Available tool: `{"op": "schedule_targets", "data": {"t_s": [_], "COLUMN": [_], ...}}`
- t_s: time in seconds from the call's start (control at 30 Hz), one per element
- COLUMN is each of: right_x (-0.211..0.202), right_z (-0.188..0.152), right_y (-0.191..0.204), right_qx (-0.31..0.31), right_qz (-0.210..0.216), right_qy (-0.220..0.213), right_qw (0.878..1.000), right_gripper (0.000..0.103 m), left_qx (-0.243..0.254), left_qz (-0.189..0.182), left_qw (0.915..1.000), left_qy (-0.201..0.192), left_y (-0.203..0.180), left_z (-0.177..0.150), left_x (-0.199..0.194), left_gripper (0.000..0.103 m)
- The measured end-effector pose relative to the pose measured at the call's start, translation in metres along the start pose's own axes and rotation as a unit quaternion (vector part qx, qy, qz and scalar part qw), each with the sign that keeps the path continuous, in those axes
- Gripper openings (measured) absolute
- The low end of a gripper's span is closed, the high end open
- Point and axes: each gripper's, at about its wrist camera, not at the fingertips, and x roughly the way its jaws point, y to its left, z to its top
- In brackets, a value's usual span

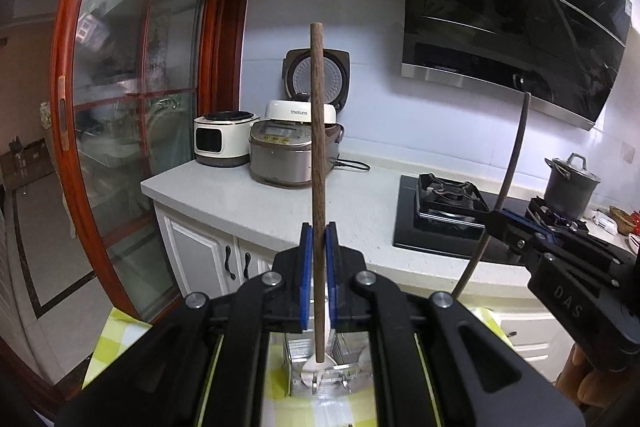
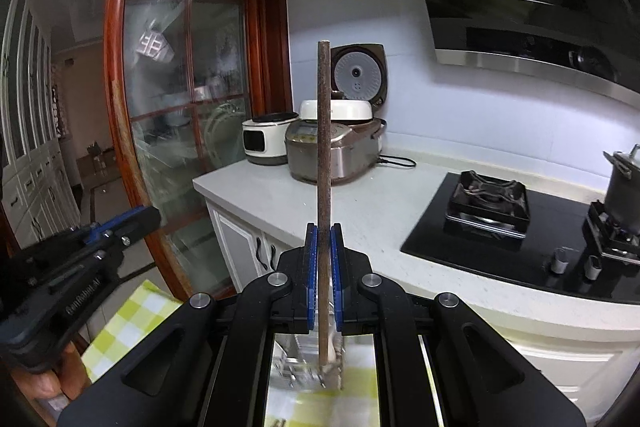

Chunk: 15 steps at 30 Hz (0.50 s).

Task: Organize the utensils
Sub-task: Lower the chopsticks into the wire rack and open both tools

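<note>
The kitchen worktop (image 1: 248, 203) with its rice cookers and stove sits well beyond me; below my claws lies the yellow checked cloth (image 2: 128, 323) with a metal rack (image 1: 332, 367) on it. My left claw (image 1: 319, 239) is clamped on a wooden-handled utensil (image 1: 318, 155), upright, its pale end low over the rack. My right claw (image 2: 324, 239) grips a second wooden handle (image 2: 324, 147) the same way. I judge both should be kept vertical and apart, then lowered straight into separate slots of the rack, releasing only once each end is seated.
</note>
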Motion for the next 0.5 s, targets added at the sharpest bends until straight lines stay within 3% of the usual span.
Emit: {"op": "schedule_targets", "data": {"t_s": [0.5], "right_x": [0.08], "right_z": [-0.056], "right_y": [0.009], "right_qx": [0.006], "right_qz": [0.009], "right_qy": [0.04], "right_qw": [0.999], "right_gripper": [0.008], "left_qx": [-0.012], "left_qz": [0.008], "left_qw": [0.9984], "left_qy": [0.056], "left_y": [0.015], "left_z": [-0.05], "left_x": [0.079], "left_gripper": [0.007]}}
